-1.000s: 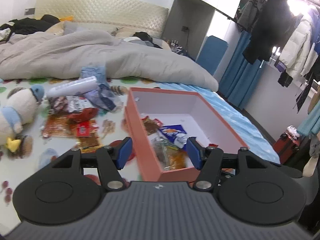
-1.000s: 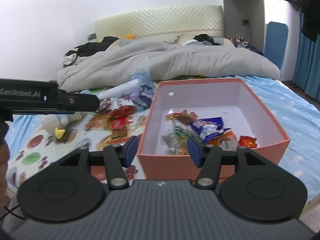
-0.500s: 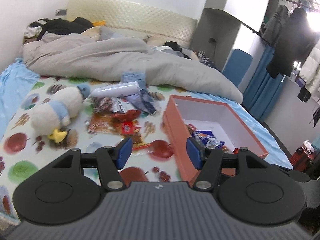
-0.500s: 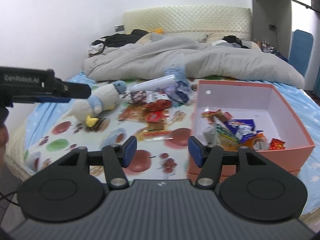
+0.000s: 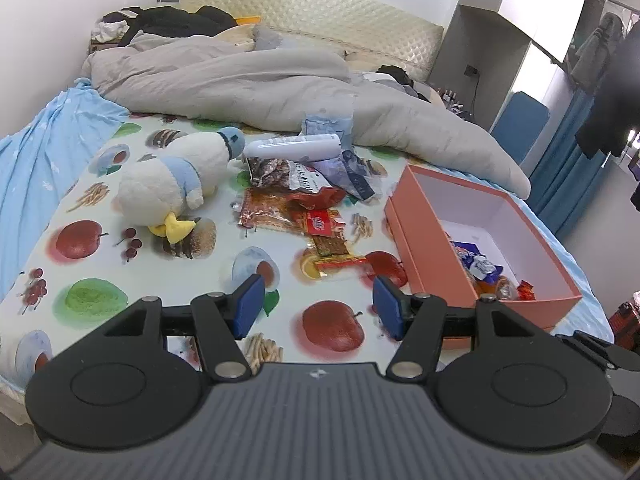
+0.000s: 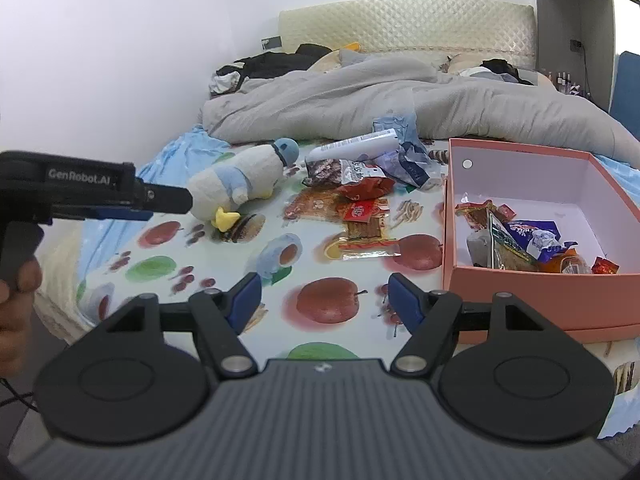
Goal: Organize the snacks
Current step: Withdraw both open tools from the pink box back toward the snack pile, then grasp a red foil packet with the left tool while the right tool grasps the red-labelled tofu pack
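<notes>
Your salmon-pink box already held several snacks, loose packets remained on the bed, left claw released and empty, right claw opening on nothing.

Bed w/ fruit-print sheet: grey duvet, plush toy, snack packets, orange box.

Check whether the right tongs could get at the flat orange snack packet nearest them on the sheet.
Probably yes. The right tongs are empty with jaws opening, and only bare printed sheet lies between them and the packet, left of the box.
</notes>
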`<state>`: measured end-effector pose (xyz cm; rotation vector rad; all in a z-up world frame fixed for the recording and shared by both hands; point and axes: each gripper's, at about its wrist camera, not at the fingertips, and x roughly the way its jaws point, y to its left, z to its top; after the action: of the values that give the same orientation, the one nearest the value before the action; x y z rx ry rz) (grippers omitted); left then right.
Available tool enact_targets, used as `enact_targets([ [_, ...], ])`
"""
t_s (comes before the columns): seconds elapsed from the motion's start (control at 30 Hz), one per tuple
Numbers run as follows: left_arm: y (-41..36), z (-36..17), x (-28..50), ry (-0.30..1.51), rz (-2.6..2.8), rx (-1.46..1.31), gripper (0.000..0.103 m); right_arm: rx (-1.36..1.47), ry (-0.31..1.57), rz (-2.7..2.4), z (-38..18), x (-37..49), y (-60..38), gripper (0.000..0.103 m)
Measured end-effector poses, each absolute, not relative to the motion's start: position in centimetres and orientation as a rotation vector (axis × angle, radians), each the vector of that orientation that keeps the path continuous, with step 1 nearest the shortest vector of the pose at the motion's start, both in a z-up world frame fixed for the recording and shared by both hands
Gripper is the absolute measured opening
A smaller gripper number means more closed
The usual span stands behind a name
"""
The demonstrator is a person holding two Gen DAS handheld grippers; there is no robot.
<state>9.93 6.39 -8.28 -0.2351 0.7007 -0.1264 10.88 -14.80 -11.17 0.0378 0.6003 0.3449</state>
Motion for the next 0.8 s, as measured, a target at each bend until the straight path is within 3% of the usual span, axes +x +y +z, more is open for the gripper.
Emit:
enact_targets([
  [0.8,8.6,-17.2,25.3,0.806,-0.128,-0.218,0.071,-0.073,0.720,0.316,-17.9,21.9,-10.2,0.072],
])
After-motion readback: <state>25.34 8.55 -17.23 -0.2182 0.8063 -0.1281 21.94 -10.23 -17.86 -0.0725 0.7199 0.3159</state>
